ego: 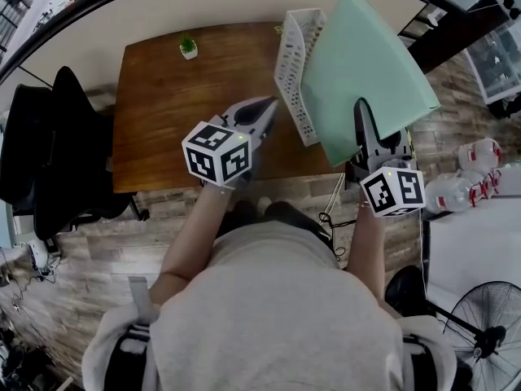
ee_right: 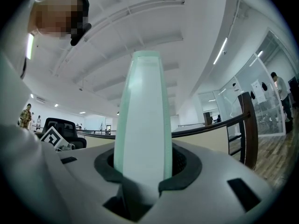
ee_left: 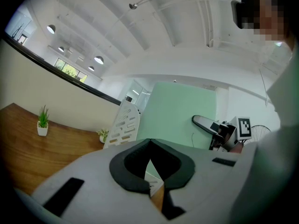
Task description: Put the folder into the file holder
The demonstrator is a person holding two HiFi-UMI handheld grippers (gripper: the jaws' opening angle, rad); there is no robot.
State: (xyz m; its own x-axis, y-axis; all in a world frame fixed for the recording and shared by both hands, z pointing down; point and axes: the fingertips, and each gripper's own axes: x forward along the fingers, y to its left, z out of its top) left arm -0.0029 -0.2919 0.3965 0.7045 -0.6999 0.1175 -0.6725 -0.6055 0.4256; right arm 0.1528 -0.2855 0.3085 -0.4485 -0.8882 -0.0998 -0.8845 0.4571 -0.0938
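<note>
A pale green folder (ego: 366,72) is held upright and tilted over the right end of the wooden table (ego: 163,112). My right gripper (ego: 366,125) is shut on its lower edge. In the right gripper view the folder (ee_right: 142,111) rises edge-on from between the jaws. A white perforated file holder (ego: 297,72) stands on the table just left of the folder, apart from it as far as I can see. My left gripper (ego: 269,104) hovers over the table near the holder's front, shut with nothing in it. From the left gripper (ee_left: 149,141), the holder (ee_left: 122,125) and folder (ee_left: 182,113) stand ahead.
A small potted plant (ego: 188,47) sits at the table's far edge, and another small plant (ee_left: 103,134) stands by the holder. A black office chair (ego: 49,153) is left of the table. Water bottles (ego: 468,177) and a floor fan (ego: 488,332) are on the right.
</note>
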